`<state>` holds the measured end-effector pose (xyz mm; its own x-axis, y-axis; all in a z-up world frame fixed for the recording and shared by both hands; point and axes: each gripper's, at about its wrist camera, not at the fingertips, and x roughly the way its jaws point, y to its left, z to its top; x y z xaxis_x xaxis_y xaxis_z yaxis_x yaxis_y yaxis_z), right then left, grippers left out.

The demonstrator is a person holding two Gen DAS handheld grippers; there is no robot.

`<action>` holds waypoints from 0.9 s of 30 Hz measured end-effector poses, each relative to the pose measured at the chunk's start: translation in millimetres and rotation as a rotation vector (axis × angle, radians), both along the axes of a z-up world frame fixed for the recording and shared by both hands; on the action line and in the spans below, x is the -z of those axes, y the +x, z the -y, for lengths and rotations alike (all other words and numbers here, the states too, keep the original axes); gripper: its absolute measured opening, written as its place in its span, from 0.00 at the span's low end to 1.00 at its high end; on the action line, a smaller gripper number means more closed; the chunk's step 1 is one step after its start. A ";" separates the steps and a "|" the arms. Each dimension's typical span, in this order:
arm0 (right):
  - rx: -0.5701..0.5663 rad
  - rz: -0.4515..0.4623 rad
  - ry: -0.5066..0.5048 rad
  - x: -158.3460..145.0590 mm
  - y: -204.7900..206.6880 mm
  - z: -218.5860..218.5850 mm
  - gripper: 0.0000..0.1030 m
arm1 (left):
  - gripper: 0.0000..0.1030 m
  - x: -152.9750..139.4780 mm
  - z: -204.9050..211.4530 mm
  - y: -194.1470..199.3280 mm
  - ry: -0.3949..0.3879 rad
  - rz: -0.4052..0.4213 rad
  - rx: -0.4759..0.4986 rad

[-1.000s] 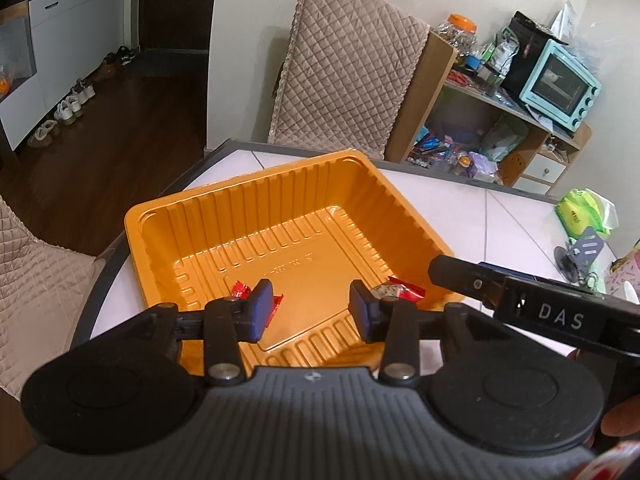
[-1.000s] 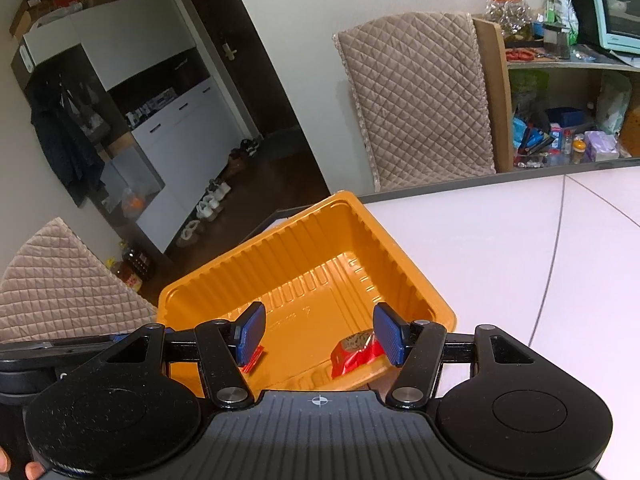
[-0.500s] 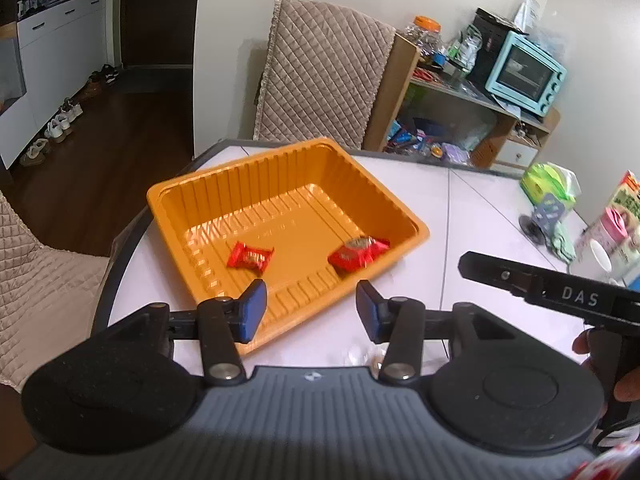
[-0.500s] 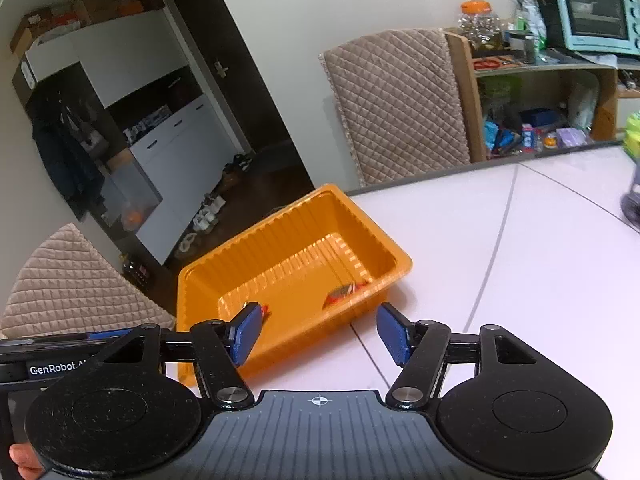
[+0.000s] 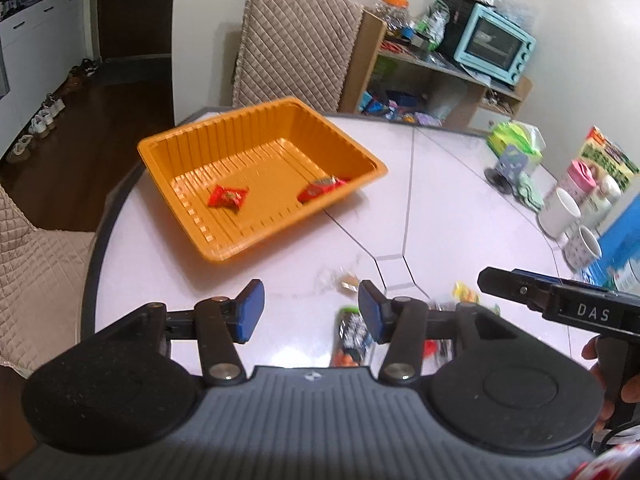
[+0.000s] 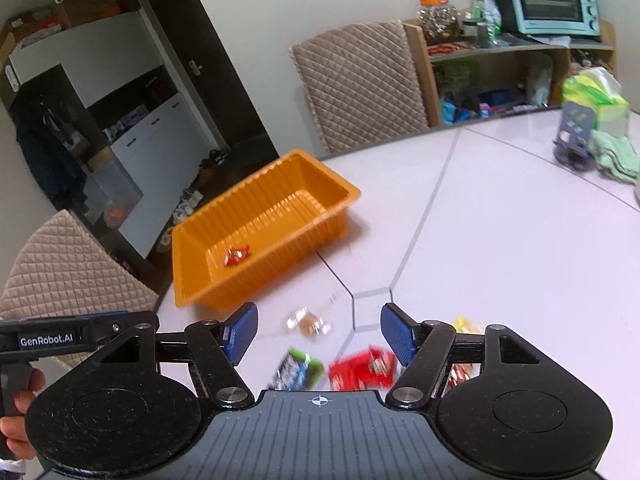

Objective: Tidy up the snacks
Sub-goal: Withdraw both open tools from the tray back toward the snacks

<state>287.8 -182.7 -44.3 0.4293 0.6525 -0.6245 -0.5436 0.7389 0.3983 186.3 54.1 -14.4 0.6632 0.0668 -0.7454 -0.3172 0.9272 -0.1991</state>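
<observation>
Tray: we see the orange tray [image 5: 224,240] at centre left of the left wrist view, on the white table [image 5: 440,216], with two red candies [image 5: 227,197] on its ribbed floor.
Loose snacks: a clear-wrapped sweet [image 6: 308,323], a dark green-edged packet [image 6: 298,369], a red packet [image 6: 366,367] and a yellow wrapper [image 6: 466,325] lie low in the right wrist view, near the tray but outside it.
Left gripper [image 5: 311,312]: we find its blue pads apart with nothing between them, low in its frame.
Right gripper [image 6: 319,334]: its jaws are opening and hold nothing; the snacks lie on the table beyond them.
Handling: we judge the packets light, soft and crinkly, with slick film likely to slide on the smooth top.
Hold: we would pinch a flat packet across its narrow width, near the middle.
Small sweet: we would take it by the body, since a twisted end may slip free.
</observation>
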 end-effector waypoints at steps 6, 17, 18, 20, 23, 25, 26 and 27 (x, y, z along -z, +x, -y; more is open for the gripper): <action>0.023 -0.025 -0.027 4.9 -22.2 26.1 0.66 | 0.47 7.8 18.4 -11.8 -0.010 -0.023 0.036; 0.062 -0.059 -0.071 16.5 -53.1 55.3 0.66 | 0.47 23.9 46.1 -28.3 -0.027 -0.067 0.098; 0.066 -0.062 -0.079 18.2 -55.1 57.3 0.66 | 0.47 25.4 48.1 -29.2 -0.028 -0.071 0.105; 0.071 -0.065 -0.096 21.9 -58.1 61.2 0.66 | 0.47 29.7 51.5 -30.8 -0.026 -0.082 0.114; 0.079 -0.076 -0.118 28.7 -63.5 64.9 0.66 | 0.47 36.4 54.6 -33.3 -0.031 -0.097 0.122; 0.085 -0.084 -0.129 32.9 -66.1 68.3 0.66 | 0.47 40.0 56.6 -34.6 -0.031 -0.102 0.131; 0.089 -0.088 -0.135 34.8 -66.8 69.8 0.66 | 0.47 42.1 57.6 -34.4 -0.030 -0.107 0.135; 0.094 -0.093 -0.139 37.0 -68.2 71.0 0.66 | 0.47 43.9 58.6 -34.3 -0.029 -0.111 0.138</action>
<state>219.7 -253.7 -81.4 0.4206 0.5169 -0.7456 -0.4356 0.8360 0.3338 152.0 -4.5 -58.3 0.5778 -0.0423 -0.8151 -0.2085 0.9579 -0.1975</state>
